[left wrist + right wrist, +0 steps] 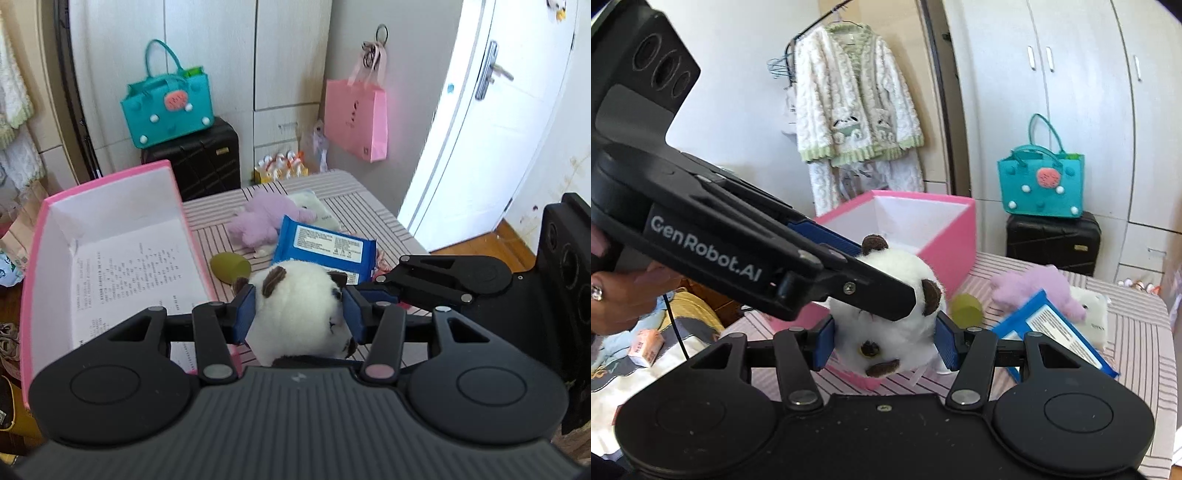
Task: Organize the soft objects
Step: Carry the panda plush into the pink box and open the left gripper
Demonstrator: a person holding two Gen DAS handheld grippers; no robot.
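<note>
Your left gripper (299, 314) and right gripper (884, 345) both clench the white plush toy (295, 317) (angled downward) above the striped surface (369, 206), right of the pink box (110, 236).

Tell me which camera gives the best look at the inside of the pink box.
The left wrist view. It looks down into the pink box, showing its white walls and a printed sheet on the bottom. The right wrist view shows the box from the side: only the rim and upper inner walls, partly behind the plush toy.
</note>
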